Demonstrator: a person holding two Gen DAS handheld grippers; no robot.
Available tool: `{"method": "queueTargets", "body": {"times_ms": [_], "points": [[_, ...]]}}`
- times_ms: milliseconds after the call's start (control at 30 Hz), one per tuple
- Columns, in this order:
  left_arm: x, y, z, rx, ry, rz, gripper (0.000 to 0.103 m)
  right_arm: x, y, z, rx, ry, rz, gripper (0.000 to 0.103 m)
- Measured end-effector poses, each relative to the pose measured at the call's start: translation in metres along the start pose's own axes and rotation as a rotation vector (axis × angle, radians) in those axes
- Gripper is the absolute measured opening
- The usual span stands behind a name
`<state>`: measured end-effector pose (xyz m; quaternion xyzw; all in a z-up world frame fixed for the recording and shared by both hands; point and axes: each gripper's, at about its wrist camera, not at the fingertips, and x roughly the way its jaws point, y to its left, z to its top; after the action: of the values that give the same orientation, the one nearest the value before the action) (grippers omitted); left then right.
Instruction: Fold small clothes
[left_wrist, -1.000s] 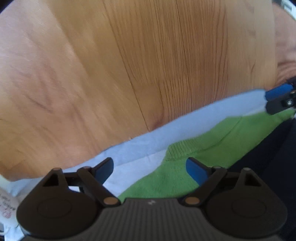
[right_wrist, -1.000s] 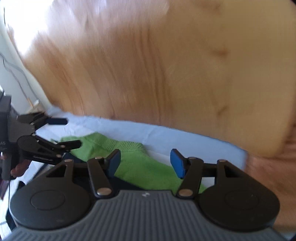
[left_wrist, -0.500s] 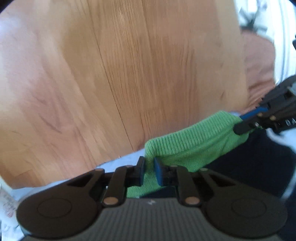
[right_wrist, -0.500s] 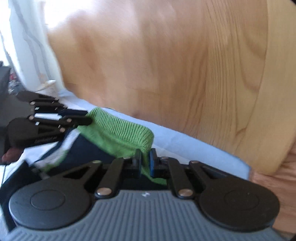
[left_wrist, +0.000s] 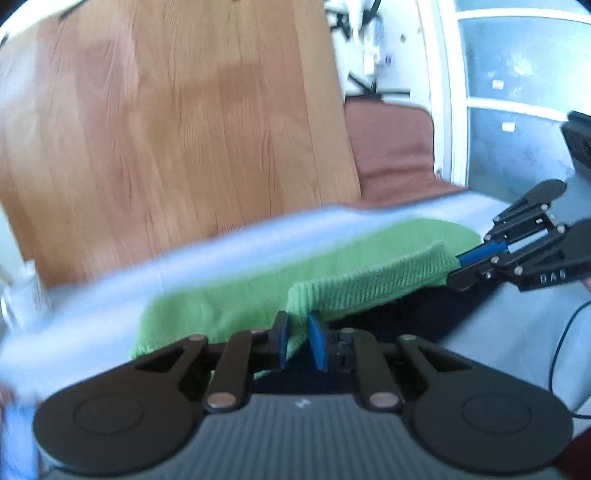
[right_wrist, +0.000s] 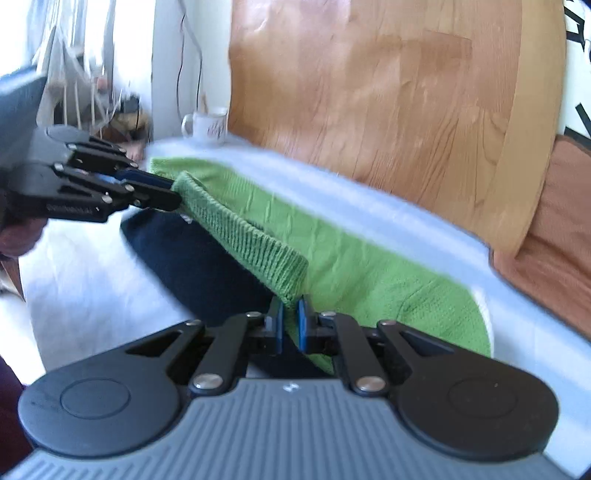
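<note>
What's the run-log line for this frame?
left gripper: shut on green hem | right gripper: shut on green hem | hem lifted over navy garment

The left gripper (left_wrist: 298, 334) is clamped on a ribbed green hem, its jaws having just eased slightly wider. The right gripper (right_wrist: 290, 317) pinches the same hem's other end, both angled downward, apparently lifted a little.

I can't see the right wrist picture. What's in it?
The right gripper pinches one end of a green knitted garment's ribbed hem, the left gripper the other end. It lies over pale blue cloth near a wooden board.
</note>
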<state>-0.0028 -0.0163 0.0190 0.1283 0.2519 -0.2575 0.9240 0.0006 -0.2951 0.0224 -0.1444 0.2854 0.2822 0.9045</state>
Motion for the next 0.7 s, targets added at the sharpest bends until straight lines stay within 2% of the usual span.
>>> {"method": "queueTargets", "body": {"times_ms": [100, 133, 200, 233, 300, 333, 433, 500, 600, 700], "points": [[0.013, -0.003, -0.027, -0.073, 0.14, 0.004, 0.018, 0.016, 0.0, -0.023, 0.081, 0.071, -0.011, 0.016], [0.009, -0.004, -0.03, -0.085, 0.151, 0.01, 0.019, 0.016, -0.005, -0.027, 0.121, 0.085, -0.006, 0.017], [-0.012, 0.001, -0.029, -0.103, 0.108, -0.01, 0.022, -0.005, -0.013, -0.03, 0.195, 0.05, 0.014, 0.022], [-0.025, 0.008, -0.024, -0.125, 0.064, -0.012, 0.03, -0.018, -0.016, -0.029, 0.219, 0.009, 0.019, 0.024], [-0.044, 0.026, -0.01, -0.195, -0.024, 0.004, 0.039, -0.039, -0.026, -0.023, 0.28, -0.085, 0.004, 0.03], [-0.048, 0.035, -0.002, -0.244, -0.06, 0.013, 0.039, -0.044, -0.033, -0.018, 0.331, -0.126, -0.004, 0.03], [-0.036, 0.053, 0.022, -0.376, -0.111, 0.023, 0.038, -0.034, -0.042, -0.004, 0.475, -0.189, -0.016, 0.031], [-0.016, 0.057, 0.033, -0.426, -0.116, 0.034, 0.038, -0.014, -0.04, -0.002, 0.533, -0.205, 0.021, 0.031], [0.018, 0.05, 0.031, -0.401, -0.056, 0.123, 0.038, 0.021, -0.031, -0.009, 0.594, -0.145, 0.053, 0.031], [0.053, 0.05, 0.006, -0.356, 0.091, 0.248, 0.035, 0.035, -0.026, -0.03, 0.628, -0.092, 0.045, 0.026]]}}
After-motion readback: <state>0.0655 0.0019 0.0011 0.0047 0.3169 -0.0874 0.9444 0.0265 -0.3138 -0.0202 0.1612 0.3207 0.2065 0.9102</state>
